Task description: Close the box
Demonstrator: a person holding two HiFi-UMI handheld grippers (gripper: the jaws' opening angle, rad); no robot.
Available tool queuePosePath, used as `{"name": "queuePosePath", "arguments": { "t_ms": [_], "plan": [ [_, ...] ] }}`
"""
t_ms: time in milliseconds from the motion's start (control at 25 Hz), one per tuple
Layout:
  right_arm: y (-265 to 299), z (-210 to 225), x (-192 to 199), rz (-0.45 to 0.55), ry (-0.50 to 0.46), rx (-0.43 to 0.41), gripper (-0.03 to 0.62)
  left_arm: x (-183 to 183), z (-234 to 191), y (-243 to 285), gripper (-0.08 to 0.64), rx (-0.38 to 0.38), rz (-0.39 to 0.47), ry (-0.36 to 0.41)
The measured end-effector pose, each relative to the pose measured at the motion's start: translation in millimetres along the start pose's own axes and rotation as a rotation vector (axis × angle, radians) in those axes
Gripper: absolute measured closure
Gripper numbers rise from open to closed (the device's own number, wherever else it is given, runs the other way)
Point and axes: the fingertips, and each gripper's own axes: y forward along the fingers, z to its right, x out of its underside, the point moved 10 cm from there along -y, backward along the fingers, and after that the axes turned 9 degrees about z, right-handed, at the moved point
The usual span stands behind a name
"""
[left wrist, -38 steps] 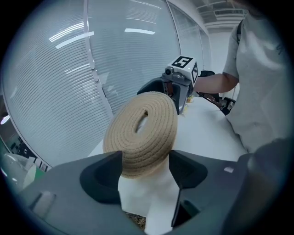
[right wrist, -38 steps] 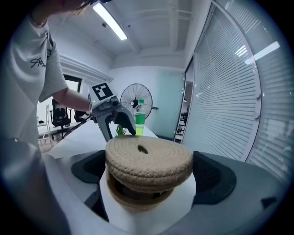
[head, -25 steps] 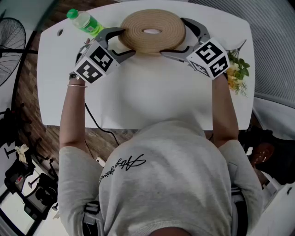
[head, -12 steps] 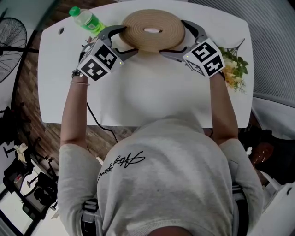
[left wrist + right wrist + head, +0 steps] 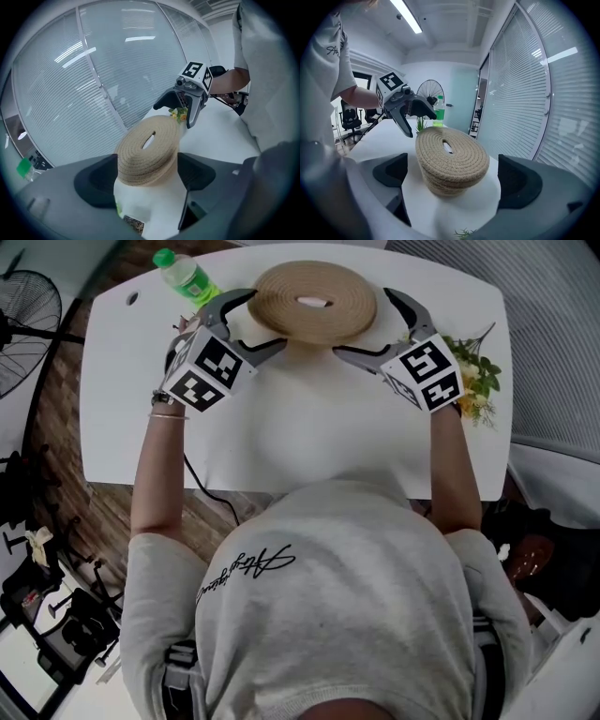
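A round box of coiled tan rope (image 5: 312,304) stands at the far middle of the white table (image 5: 309,437), its slotted lid lying flat on top. My left gripper (image 5: 262,322) flanks the box's left side. Its jaws are opening, the box (image 5: 147,150) lies between them, and the pads do not press on it. My right gripper (image 5: 366,322) flanks the right side, open, with its pads well apart from the box (image 5: 450,159). Each gripper view shows the other gripper beyond the box: the right gripper (image 5: 180,110) and the left gripper (image 5: 410,115).
A green bottle (image 5: 187,277) lies at the table's far left, close behind my left gripper. A sprig of yellow flowers (image 5: 478,381) lies at the right edge. A floor fan (image 5: 23,329) stands left of the table. Window blinds run along the far side.
The left gripper's jaws have spread wider around the box. Both grippers have shifted slightly beside it. The box and its lid have stayed in place.
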Motion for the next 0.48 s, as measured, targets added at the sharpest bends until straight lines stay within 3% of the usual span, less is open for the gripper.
{"name": "queuePosePath", "arguments": {
  "t_ms": [480],
  "plan": [
    [-37, -20, -33, 0.113, -0.039, 0.027, 0.003, -22, 22, -31, 0.175, -0.142, 0.122, -0.057]
  ]
}}
